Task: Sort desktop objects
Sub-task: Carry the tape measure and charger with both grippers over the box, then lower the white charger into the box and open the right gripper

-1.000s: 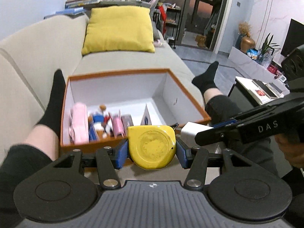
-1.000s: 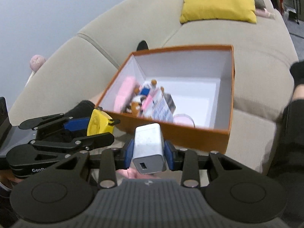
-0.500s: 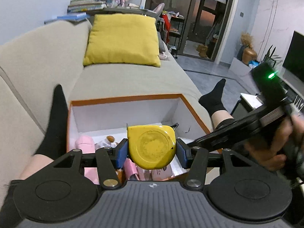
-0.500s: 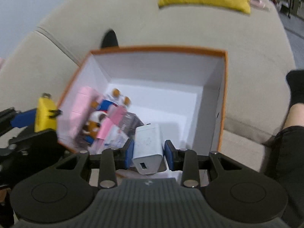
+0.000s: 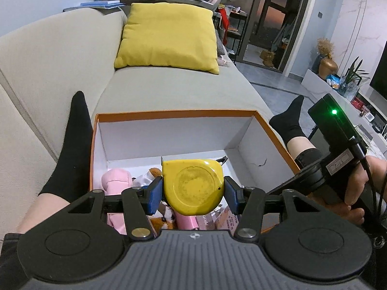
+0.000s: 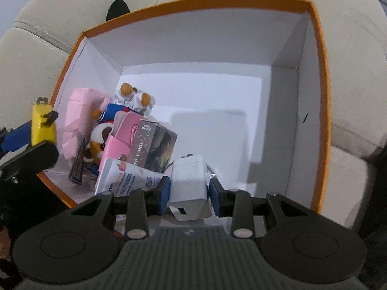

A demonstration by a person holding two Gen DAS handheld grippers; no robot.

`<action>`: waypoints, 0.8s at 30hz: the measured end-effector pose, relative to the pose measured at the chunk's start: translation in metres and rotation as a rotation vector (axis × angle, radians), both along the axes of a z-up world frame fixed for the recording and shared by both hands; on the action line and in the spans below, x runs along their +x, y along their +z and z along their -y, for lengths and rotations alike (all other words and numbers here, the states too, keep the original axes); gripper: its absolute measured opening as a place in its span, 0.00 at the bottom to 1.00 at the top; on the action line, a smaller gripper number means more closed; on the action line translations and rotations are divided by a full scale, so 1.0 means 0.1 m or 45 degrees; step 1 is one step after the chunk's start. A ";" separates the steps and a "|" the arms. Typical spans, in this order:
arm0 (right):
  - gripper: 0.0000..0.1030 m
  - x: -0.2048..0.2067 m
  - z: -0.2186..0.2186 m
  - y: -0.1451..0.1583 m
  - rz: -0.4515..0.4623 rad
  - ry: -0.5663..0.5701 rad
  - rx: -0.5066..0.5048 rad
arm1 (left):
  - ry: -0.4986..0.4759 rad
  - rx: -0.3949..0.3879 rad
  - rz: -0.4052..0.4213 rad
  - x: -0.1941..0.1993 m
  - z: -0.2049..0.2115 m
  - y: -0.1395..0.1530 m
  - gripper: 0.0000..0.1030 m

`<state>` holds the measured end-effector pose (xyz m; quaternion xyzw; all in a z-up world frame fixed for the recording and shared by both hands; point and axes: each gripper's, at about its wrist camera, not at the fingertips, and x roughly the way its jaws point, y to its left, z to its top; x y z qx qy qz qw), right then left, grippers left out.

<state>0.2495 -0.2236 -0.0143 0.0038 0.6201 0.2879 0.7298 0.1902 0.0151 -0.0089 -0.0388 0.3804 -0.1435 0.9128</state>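
Note:
An orange box with white inside walls sits on the sofa; it also shows in the right wrist view. My left gripper is shut on a yellow tape measure, held above the box's near left part; the tape measure also shows in the right wrist view. My right gripper holds a white charger between its pads inside the box, low over the near floor; the right pad stands slightly off it. Pink items, a plush toy and a card box lie in the box's left side.
A yellow cushion lies on the far sofa seat. The person's legs in black socks flank the box. The box's right half floor is bare white. A TV bench with plants stands at the right.
Both grippers have moved forward and down over the box. The right gripper has carried the charger inside it, and its right pad now stands slightly off the charger.

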 end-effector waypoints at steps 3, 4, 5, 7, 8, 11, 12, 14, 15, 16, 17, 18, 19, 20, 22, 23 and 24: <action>0.36 0.03 -0.01 -0.04 -0.061 -0.012 -0.004 | 0.001 -0.005 -0.006 0.02 -0.02 -0.01 0.59; 0.36 0.04 -0.01 -0.05 -0.069 -0.012 -0.003 | 0.003 -0.006 -0.007 0.03 -0.02 -0.02 0.59; 0.37 0.04 -0.01 -0.05 -0.080 -0.015 0.000 | 0.004 -0.007 -0.008 0.03 -0.02 -0.03 0.59; 0.37 0.06 0.00 -0.05 -0.110 -0.024 0.004 | 0.005 -0.009 -0.012 0.04 -0.03 -0.03 0.59; 0.37 0.08 0.00 -0.06 -0.129 -0.028 0.006 | 0.005 -0.010 -0.013 0.04 -0.03 -0.04 0.59; 0.37 0.09 -0.01 -0.08 -0.164 -0.018 0.005 | 0.005 -0.009 -0.014 0.03 -0.04 -0.05 0.59; 0.37 0.10 -0.01 -0.08 -0.172 -0.020 0.006 | 0.007 -0.008 -0.015 0.03 -0.04 -0.05 0.59; 0.37 0.12 -0.01 -0.07 -0.189 -0.018 0.001 | 0.010 -0.008 -0.016 0.04 -0.05 -0.05 0.59; 0.37 0.12 -0.01 -0.07 -0.196 -0.011 0.002 | 0.009 -0.008 -0.016 0.04 -0.05 -0.06 0.59; 0.37 0.13 -0.01 -0.06 -0.197 -0.003 -0.001 | 0.008 -0.007 -0.016 0.04 -0.05 -0.06 0.59; 0.38 0.13 -0.01 -0.04 -0.185 0.006 -0.009 | 0.008 -0.007 -0.016 0.04 -0.05 -0.06 0.59; 0.37 0.13 -0.02 -0.01 -0.167 0.026 -0.019 | 0.006 -0.006 -0.016 0.04 -0.05 -0.06 0.59; 0.37 0.14 -0.03 0.02 -0.144 0.053 -0.028 | 0.004 -0.005 -0.016 0.04 -0.05 -0.05 0.59; 0.33 0.14 -0.04 0.07 -0.111 0.083 -0.038 | 0.002 -0.004 -0.015 0.04 -0.05 -0.05 0.59; 0.26 0.16 -0.05 0.15 -0.045 0.170 -0.061 | -0.003 -0.004 -0.015 0.04 -0.04 -0.04 0.59; 0.22 0.16 -0.08 0.17 -0.011 0.228 -0.084 | -0.004 -0.004 -0.014 0.04 -0.04 -0.04 0.59; 0.21 0.16 -0.10 0.19 0.029 0.290 -0.121 | -0.005 -0.004 -0.013 0.04 -0.04 -0.04 0.59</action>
